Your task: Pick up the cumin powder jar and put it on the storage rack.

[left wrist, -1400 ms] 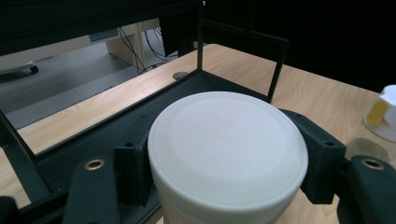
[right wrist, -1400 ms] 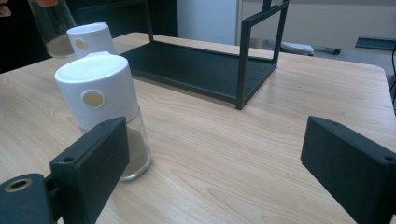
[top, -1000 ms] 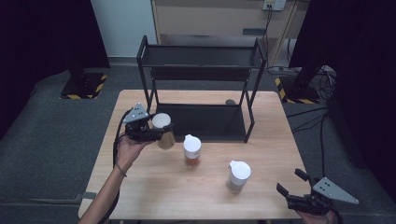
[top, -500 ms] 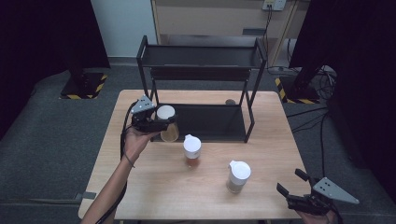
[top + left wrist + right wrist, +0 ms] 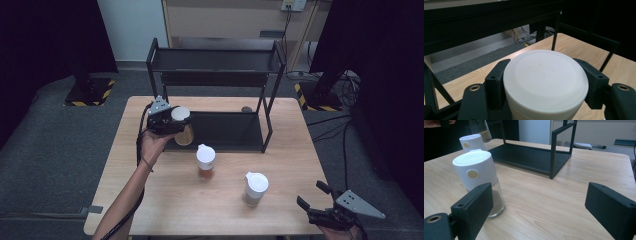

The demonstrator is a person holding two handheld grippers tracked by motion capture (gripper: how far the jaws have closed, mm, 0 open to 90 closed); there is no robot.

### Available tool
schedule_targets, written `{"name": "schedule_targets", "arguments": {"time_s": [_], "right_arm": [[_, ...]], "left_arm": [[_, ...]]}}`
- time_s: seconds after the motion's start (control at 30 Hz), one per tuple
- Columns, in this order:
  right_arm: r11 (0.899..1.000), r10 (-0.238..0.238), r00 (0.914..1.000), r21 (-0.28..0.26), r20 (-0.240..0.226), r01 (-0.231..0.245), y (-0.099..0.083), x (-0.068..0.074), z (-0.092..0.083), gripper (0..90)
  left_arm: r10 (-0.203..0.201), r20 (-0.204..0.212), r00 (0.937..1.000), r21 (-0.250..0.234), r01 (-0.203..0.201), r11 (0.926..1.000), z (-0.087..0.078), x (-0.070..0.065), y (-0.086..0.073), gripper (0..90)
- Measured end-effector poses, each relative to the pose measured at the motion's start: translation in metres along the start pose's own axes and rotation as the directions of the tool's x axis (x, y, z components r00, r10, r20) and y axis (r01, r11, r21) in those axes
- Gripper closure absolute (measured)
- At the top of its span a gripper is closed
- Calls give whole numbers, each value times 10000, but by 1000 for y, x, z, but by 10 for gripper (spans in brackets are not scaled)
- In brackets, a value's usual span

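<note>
High view: white-capped jar (image 5: 182, 125), pinched by left hand-held gripper (image 5: 172, 121), has been carried toward black rack (image 5: 215, 80); shelving is judged imminent. Right hand-held gripper (image 5: 320, 210) is held spread.

Grey carpet floor (image 5: 60, 150), dark curtains (image 5: 45, 40), pale cabinet (image 5: 225, 20) behind.

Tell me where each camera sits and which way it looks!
High view: above the person's side, looking forward and down on the table and black rack; shows a forearm, the left gripper holding a jar, and the right gripper.
Left gripper view: rides the left gripper, looking over the jar's white lid toward the rack.
Right gripper view: rides the right gripper, its open jaws facing two jars on the table.
Shared: the nearest jar.
</note>
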State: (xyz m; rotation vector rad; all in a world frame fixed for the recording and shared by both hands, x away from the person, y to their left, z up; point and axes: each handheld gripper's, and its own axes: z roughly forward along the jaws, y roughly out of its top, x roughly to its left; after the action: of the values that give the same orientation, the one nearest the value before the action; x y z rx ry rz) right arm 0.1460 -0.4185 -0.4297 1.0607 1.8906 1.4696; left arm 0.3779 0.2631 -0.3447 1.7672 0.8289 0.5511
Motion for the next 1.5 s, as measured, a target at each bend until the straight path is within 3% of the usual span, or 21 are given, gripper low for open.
{"name": "schedule_targets", "arguments": {"time_s": [0.6,0.9,1.5], "right_arm": [[9999,80,10000,-83,16,-80,-1,-1,-2,83],[9999,130,9999,-64,-10,-130,-1,-2,-1,84],[9998,157,9999,-82,-40,-157,-2,-3,-1,84]], "left_arm": [[-394,-1084,9933,142,411,9991,35,2,-11,328],[-250,-1313,9910,176,275,9995,51,-1,-18,328],[-475,-1554,9867,310,530,9981,65,-2,-34,328]]}}
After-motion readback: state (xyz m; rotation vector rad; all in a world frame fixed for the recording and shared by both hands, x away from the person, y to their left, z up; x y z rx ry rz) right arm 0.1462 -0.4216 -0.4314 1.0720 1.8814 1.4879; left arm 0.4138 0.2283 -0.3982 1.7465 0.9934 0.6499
